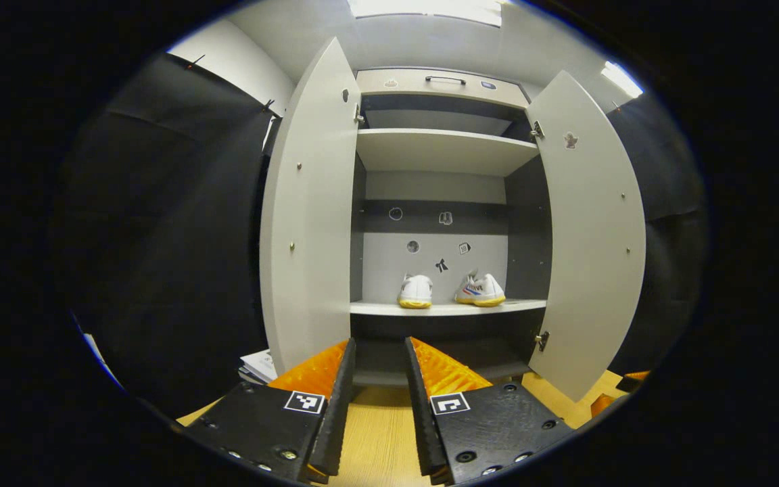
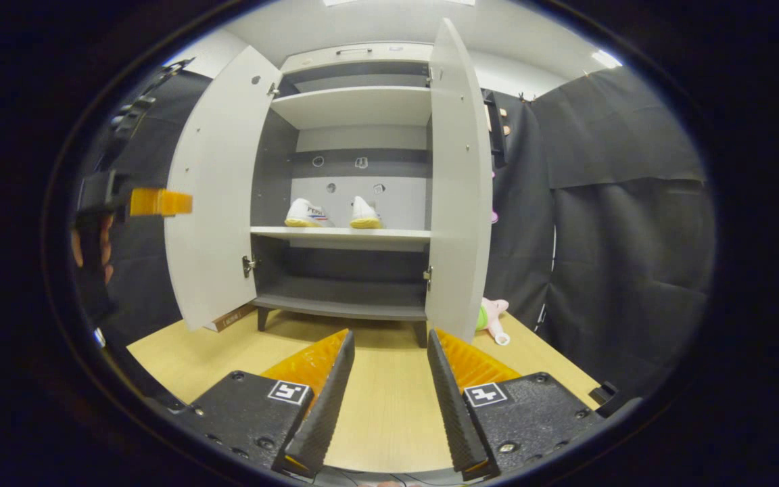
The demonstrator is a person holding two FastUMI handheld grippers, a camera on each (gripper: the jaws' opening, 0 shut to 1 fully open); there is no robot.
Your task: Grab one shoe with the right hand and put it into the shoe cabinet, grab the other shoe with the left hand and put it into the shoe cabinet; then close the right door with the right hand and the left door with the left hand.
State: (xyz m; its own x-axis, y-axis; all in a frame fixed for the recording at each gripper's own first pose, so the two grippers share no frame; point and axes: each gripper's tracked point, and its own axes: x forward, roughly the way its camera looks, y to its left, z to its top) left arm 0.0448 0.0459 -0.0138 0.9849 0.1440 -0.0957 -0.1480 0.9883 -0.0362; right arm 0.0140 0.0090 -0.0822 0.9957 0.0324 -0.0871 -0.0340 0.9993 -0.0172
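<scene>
Black cloth walls (image 2: 626,223) hang around the booth, with a white painted wall (image 1: 241,64) above them. The light wooden floor (image 2: 383,399) runs underneath, and bright ceiling light panels (image 1: 427,8) glow overhead.

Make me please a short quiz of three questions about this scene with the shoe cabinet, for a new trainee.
1. True or false: both shoes already stand on the middle shelf of the shoe cabinet.
2. Multiple choice: how are the cabinet's two doors? A) both shut B) both open C) one open, one shut.
3. Short answer: what do the left gripper and the right gripper hold between their fingers?

Key:
1. True: the left shoe and the right shoe stand side by side on it.
2. B: the left door and the right door are swung wide.
3. Nothing; both are open.
</scene>
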